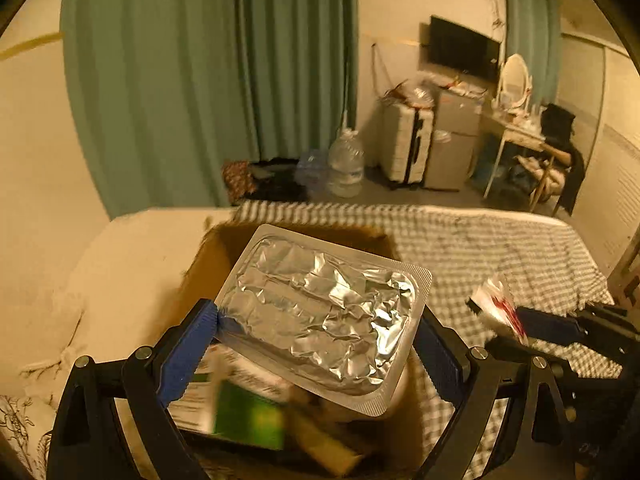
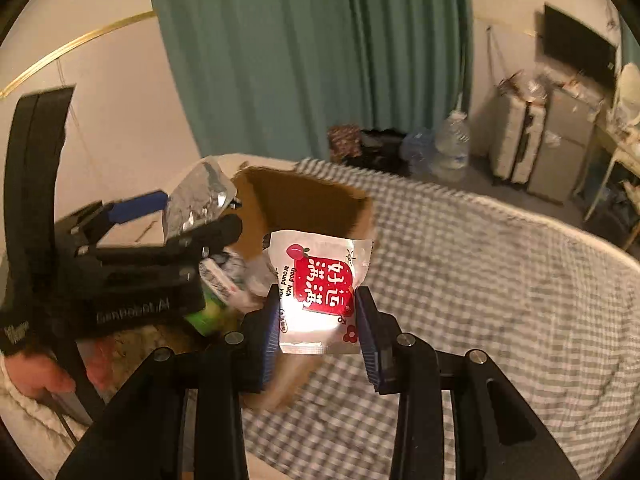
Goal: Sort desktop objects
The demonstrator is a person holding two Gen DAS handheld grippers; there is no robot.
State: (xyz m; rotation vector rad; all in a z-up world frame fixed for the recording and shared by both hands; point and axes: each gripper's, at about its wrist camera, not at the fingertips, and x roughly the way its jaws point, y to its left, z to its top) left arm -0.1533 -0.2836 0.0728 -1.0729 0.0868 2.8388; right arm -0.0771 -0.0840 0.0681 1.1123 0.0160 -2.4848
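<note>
Nearest the left wrist camera, the left gripper (image 1: 316,344) is seen with its blue-padded fingers (image 1: 188,354) closed on a silver blister pack (image 1: 324,316), which is held by its two long edges. The pack is carried foil side up, its long axis running from lower left to upper right across the view, its far end tipped upward. It is held above an open cardboard box (image 1: 208,264), inside which a green packet (image 1: 248,416) and other blurred items can be made out.

In the right wrist view, the right gripper (image 2: 318,330) is clamped on a small white sachet (image 2: 318,288) with a red label bearing Chinese characters and the words "Good luck around You". The sachet is held upright between the pads, its long axis vertical, its printed face turned toward the camera with the text rotated sideways. It is held just in front of the near wall of the cardboard box (image 2: 304,196), above the checked bedcover (image 2: 480,300).

The left gripper (image 2: 192,216) and the blister pack (image 2: 198,196) are also seen in the right wrist view, over the left side of the box, with a bare hand (image 2: 36,372) below the handle. A green curtain (image 2: 312,52), water bottles (image 2: 450,148) and a suitcase (image 2: 516,140) are seen beyond the bed
</note>
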